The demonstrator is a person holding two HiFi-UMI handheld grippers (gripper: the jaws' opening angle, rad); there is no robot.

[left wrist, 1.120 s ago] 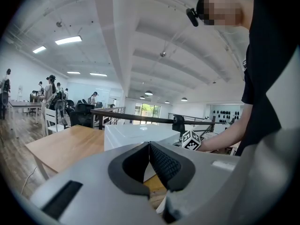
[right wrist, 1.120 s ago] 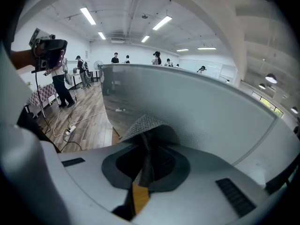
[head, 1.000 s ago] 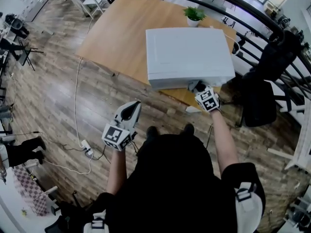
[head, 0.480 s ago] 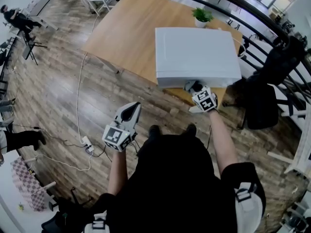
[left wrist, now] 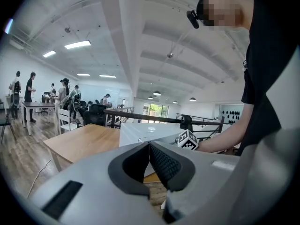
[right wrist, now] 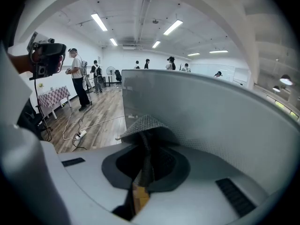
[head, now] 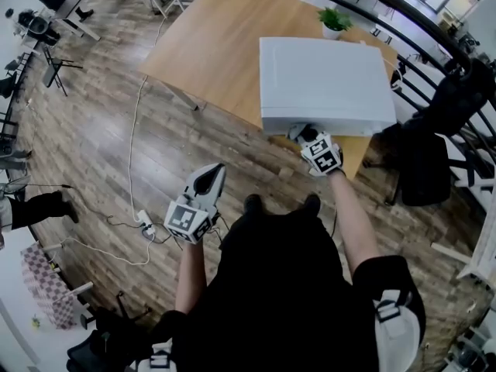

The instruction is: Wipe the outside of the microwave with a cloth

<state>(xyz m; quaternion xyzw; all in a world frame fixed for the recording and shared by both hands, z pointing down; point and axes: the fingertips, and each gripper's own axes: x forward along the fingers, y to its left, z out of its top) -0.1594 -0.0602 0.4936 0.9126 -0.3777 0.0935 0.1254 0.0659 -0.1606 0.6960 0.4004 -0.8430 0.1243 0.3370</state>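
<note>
**Grey cloth worked leftward across microwave's near face**

Clamped on a grey woven cloth (right wrist: 140, 124), the right tool (head: 304, 136) pressed it against the near wall of the white box-shaped microwave (head: 325, 80). The microwave stood at the near edge of the light wooden table (head: 209, 45).

Over the preceding second the right tool had slid along that wall toward the person's left. It started right of the middle and reached roughly the midpoint. That shift suggested a sideways wiping pass under way, with the left stretch of this face and the other sides apparently yet to be done.

The left tool (head: 211, 173), jaws together with nothing between them, had kept its place low at the person's left side. It hung over the brown plank floor (head: 93, 130) and took no part in the wipe.

The head view gave the layout: the microwave on the table, a small green potted plant (head: 335, 20) behind it, and both arms. It hid the cloth almost wholly behind the right tool's body.

The right gripper view supplied what was missing. It showed the cloth's mesh weave folded over the jaw tips and lying against the pale wall.

The left gripper view alone confirmed that tool's ribbed pads (left wrist: 161, 163) were closed on nothing. It also caught the right tool at the microwave from the side.
</note>
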